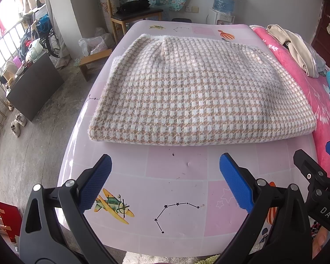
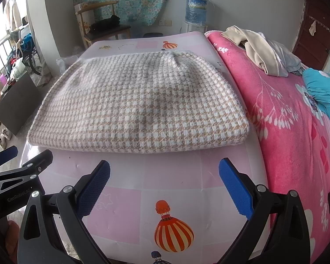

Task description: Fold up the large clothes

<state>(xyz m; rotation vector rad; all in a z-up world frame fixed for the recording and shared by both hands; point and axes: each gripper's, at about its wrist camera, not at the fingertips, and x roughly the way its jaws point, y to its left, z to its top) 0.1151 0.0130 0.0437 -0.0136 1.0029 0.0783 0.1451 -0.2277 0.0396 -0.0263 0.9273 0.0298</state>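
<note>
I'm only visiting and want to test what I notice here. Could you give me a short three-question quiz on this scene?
1. True or false: the left tongs grip the checked garment.
2. What lies right of the garment: A) pink blanket, B) a sink?
3. Which printed picture on the mat sits between the right tongs?

Key: 1 false, both tongs are open and empty. 2 A. 3 the striped balloon.
</note>
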